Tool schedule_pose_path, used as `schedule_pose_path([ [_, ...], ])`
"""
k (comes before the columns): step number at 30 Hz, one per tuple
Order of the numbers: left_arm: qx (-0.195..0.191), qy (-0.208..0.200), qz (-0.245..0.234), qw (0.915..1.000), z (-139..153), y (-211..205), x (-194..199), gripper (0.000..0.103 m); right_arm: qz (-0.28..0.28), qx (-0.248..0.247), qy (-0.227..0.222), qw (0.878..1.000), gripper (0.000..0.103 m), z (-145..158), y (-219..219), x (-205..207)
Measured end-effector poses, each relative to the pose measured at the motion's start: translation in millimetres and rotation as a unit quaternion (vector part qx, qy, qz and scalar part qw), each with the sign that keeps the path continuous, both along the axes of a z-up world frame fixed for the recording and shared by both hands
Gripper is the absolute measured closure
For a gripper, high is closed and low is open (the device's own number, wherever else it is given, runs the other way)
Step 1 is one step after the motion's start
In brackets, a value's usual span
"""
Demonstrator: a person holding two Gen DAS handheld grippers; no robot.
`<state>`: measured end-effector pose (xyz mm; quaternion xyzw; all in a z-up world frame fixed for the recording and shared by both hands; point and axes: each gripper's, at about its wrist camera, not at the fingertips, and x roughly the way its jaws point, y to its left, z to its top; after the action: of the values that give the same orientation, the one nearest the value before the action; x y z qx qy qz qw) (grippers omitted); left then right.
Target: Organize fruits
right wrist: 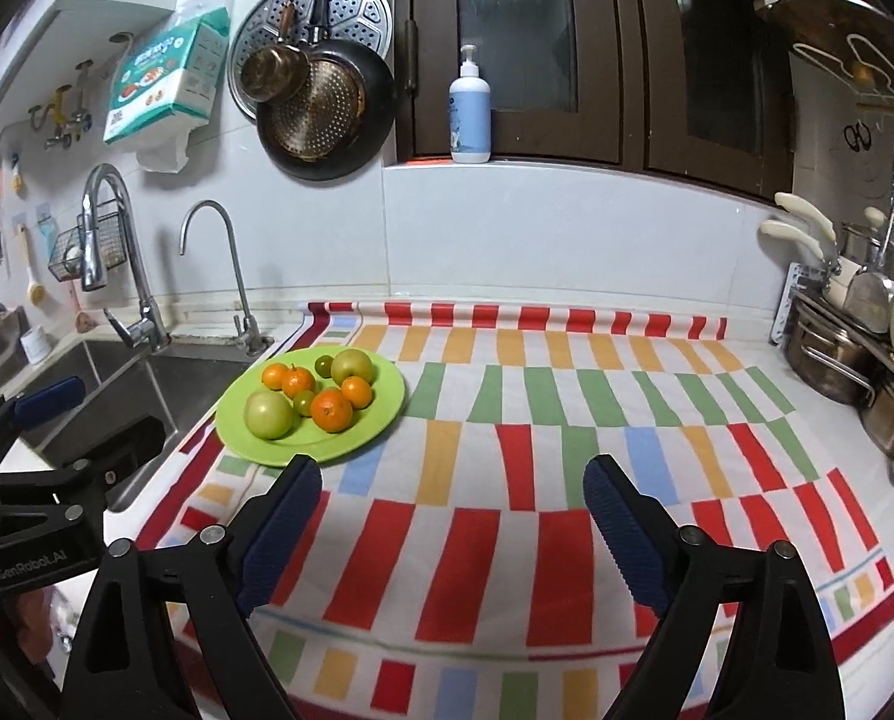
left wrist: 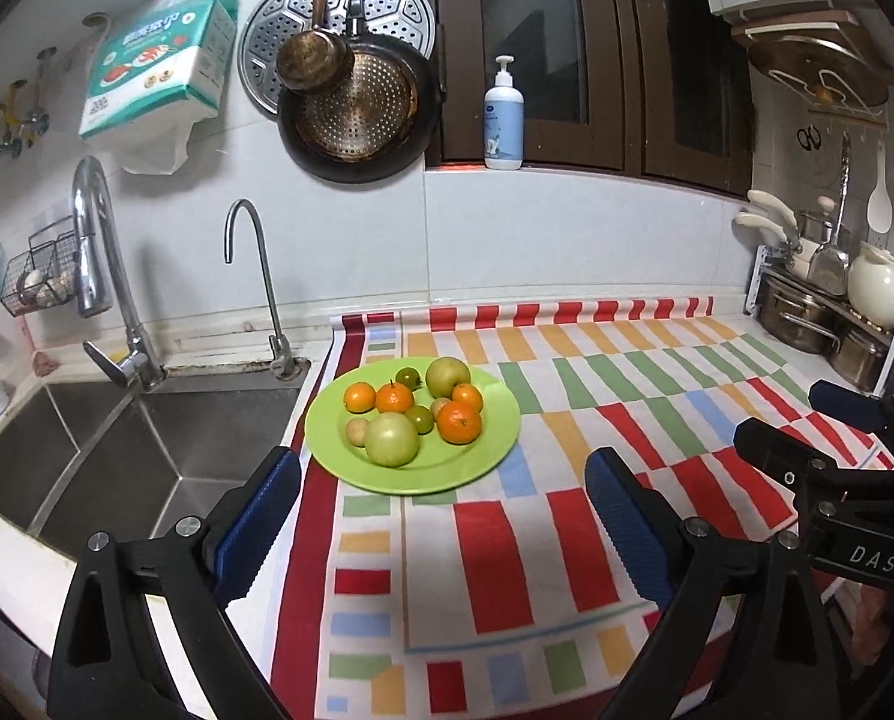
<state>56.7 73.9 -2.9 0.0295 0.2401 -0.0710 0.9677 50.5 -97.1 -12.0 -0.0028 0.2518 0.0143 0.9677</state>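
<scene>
Fruits (left wrist: 414,414) all heaped on green plate (left wrist: 495,450), plate just right of sink (left wrist: 165,438), so sorting looks finished. Your left gripper (left wrist: 441,516) and right gripper (right wrist: 450,516): fingers spread wide, nothing between, short of plate. Only left view shows small pale fruit at plate's sink side.

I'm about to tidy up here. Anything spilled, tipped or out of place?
Nothing stands out. All the fruit sits on the green plate beside the sink, the striped cloth lies flat, and both grippers hang open and empty.
</scene>
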Motion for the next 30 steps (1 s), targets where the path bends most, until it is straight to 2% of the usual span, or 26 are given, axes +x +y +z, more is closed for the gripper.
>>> schedule_pose_path([
  [9, -0.008, -0.015, 0.006, 0.9998, 14, -4, -38, 0.000, 0.005, 0.002, -0.015, 1.000, 0.011, 10, -6, -34],
  [30, -0.001, -0.027, 0.022, 0.9994, 21, -16, -80, 0.000, 0.009, -0.001, -0.032, 0.999, 0.011, 19, -20, -79],
])
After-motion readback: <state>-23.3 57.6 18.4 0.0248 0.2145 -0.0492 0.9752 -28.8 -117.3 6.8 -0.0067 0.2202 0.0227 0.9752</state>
